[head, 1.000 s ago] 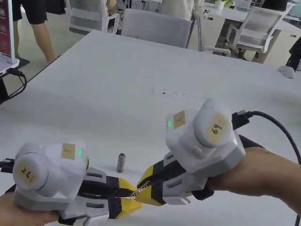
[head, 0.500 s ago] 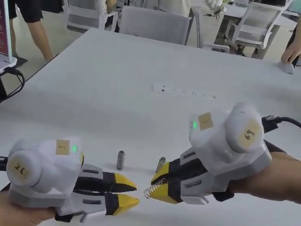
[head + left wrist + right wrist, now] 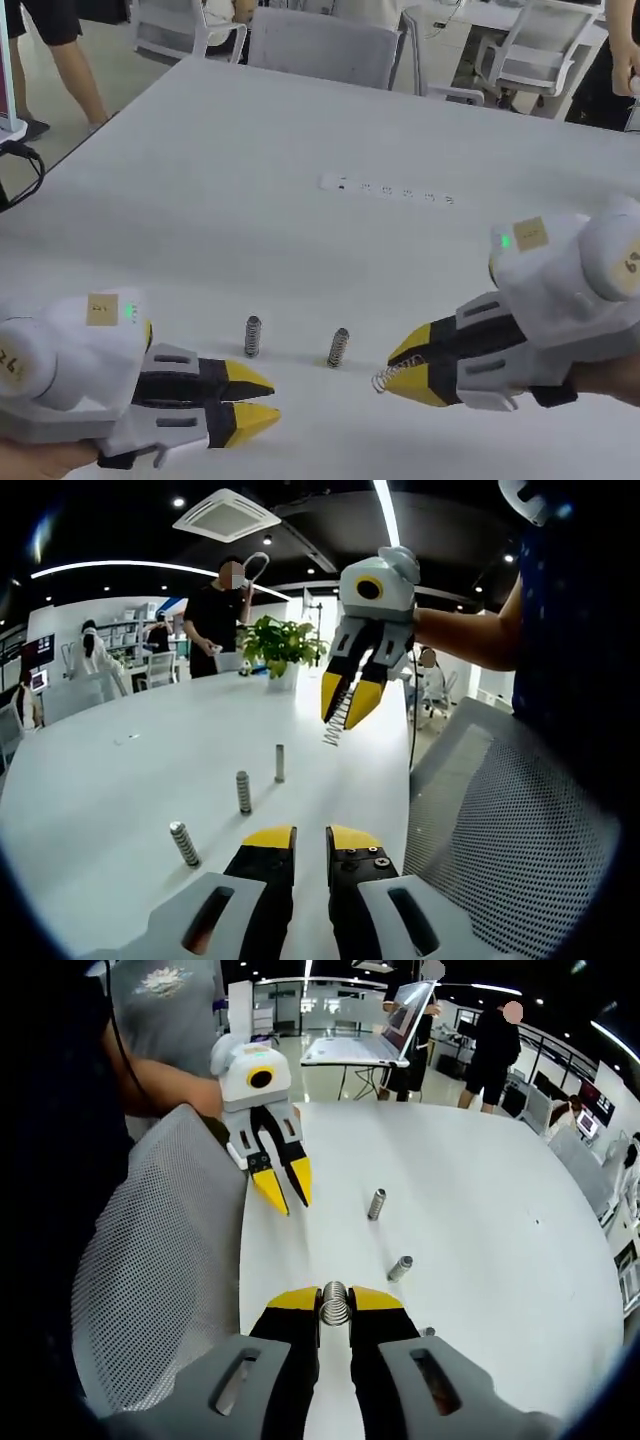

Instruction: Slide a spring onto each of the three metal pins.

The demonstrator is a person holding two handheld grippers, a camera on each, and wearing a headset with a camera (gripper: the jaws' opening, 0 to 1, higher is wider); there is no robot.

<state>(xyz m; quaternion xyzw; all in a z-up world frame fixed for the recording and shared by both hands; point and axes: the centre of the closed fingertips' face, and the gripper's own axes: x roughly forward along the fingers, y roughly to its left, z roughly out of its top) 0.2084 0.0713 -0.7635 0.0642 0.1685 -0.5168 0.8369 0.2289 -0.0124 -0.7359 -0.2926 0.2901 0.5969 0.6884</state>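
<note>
A small coiled wire spring (image 3: pixel 381 380) is pinched crosswise at the yellow tips of the right gripper (image 3: pixel 398 372), most of its coil sticking out sideways, raised above the white table (image 3: pixel 300 230). In the right gripper view the spring's open end sits between the closed jaws.

A second ago the two grippers met tip to tip around this spring. They have since drawn well apart, and the right one has carried the spring off to the right. That reads as a finished hand-over.

The left gripper (image 3: pixel 262 398) now holds nothing, its jaws slightly parted, low at the near edge of the table.

Between the grippers stand two pins already wearing springs, one (image 3: pixel 252 337) just left of the other (image 3: pixel 339 347). The second was hidden behind the right gripper a second ago.

In the left gripper view a third pin (image 3: pixel 280 763) stands bare and smooth, last in the row. By that count the task is two-thirds done, and the held spring (judging by position) is meant for it.
</note>
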